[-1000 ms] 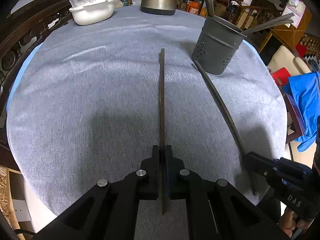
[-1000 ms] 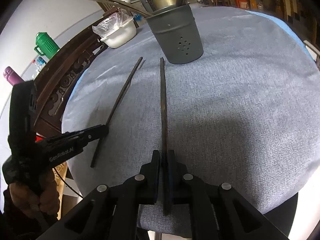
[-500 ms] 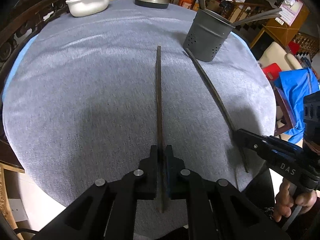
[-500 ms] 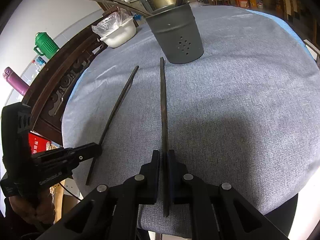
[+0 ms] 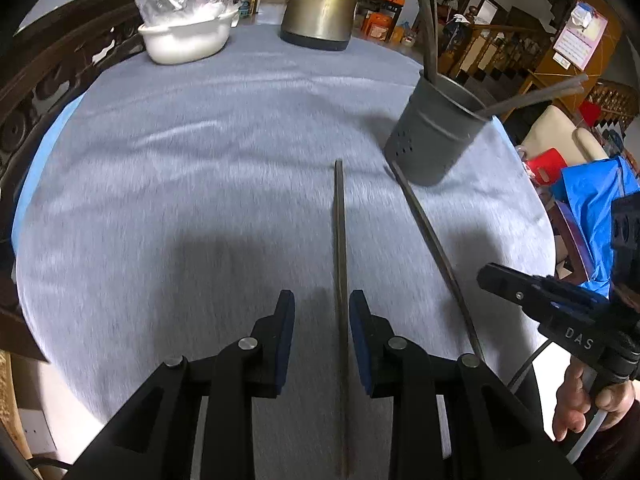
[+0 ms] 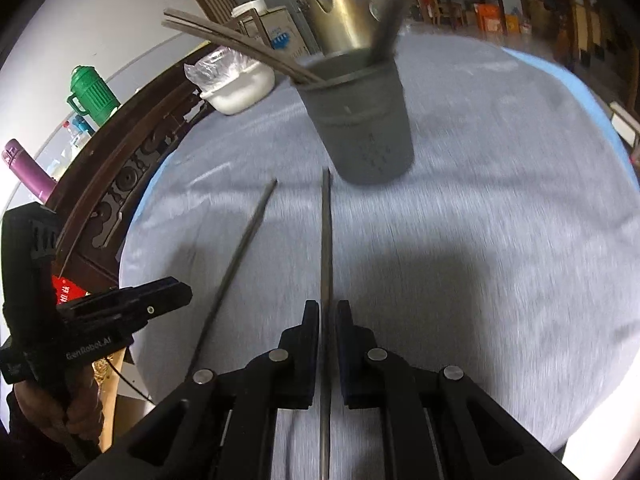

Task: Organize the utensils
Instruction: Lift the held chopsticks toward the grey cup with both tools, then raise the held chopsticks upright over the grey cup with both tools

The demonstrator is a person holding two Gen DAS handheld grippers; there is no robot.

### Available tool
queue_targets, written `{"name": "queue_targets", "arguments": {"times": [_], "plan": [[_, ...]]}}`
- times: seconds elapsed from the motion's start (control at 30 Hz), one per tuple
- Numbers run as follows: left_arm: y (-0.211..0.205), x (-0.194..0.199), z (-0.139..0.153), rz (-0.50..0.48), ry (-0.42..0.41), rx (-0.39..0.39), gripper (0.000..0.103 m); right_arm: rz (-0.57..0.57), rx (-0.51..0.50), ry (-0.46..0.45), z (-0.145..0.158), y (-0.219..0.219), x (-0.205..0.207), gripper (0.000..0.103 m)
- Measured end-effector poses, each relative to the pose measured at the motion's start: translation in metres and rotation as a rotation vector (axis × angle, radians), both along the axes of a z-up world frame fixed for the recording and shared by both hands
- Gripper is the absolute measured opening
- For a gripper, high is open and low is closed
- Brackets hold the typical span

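Two long dark chopsticks lie on the grey tablecloth. My left gripper [image 5: 321, 306] is open, and one chopstick [image 5: 340, 248] lies between its spread fingers, near the right one. My right gripper [image 6: 328, 314] has its jaws slightly apart around the other chopstick [image 6: 327, 240], whose tip points at the grey perforated utensil holder [image 6: 366, 128]. The holder [image 5: 434, 136] stands upright with several utensils in it. The right gripper also shows in the left wrist view [image 5: 486, 276], and the left gripper in the right wrist view [image 6: 182, 296].
A white bowl [image 5: 186, 38] with a plastic bag and a brass kettle [image 5: 320, 4] stand at the table's far side. A carved wooden rail [image 6: 120, 152] borders the table's left. Chairs and a blue bag [image 5: 592, 208] are off the right edge.
My left gripper has opened and let go of its chopstick, which now lies on the cloth. My right gripper has loosened and moved closer to the holder.
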State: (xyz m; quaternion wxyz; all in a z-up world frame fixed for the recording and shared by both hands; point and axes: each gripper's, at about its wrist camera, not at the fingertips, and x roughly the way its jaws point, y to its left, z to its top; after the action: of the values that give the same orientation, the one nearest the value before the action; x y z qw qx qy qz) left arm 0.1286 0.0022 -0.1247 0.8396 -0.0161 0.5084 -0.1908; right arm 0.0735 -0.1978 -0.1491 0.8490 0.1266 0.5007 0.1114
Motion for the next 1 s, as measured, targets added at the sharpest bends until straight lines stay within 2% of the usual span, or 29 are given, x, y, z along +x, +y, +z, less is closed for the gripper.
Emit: {"name": "queue_targets", "arguments": {"times": [0.23,0.43,0.5,0.6,0.77,1.0], "plan": [[-0.020,0.022,-0.007,-0.037,0.036,-0.025,0.030,0.013,-0.021,0.038,-0.016,0.010,0.036,0.011],[-0.034,0.032,-0.016,-0.067,0.064,-0.047,0.029,0.026,-0.054,0.040,-0.026,0.016,0.040,0.011],[-0.034,0.034,-0.020,-0.062,0.081,-0.053,0.018,0.041,-0.083,0.030,-0.026,0.020,0.040,0.010],[-0.032,0.037,-0.023,-0.049,0.086,-0.061,0.008,0.044,-0.096,0.018,-0.027,0.021,0.039,0.010],[-0.027,0.034,-0.024,-0.028,0.098,-0.086,0.006,0.030,-0.066,0.032,-0.027,0.016,0.033,0.009],[-0.019,0.021,-0.023,-0.028,0.126,-0.077,0.006,0.039,-0.032,0.074,-0.024,0.010,0.013,0.009]]}}
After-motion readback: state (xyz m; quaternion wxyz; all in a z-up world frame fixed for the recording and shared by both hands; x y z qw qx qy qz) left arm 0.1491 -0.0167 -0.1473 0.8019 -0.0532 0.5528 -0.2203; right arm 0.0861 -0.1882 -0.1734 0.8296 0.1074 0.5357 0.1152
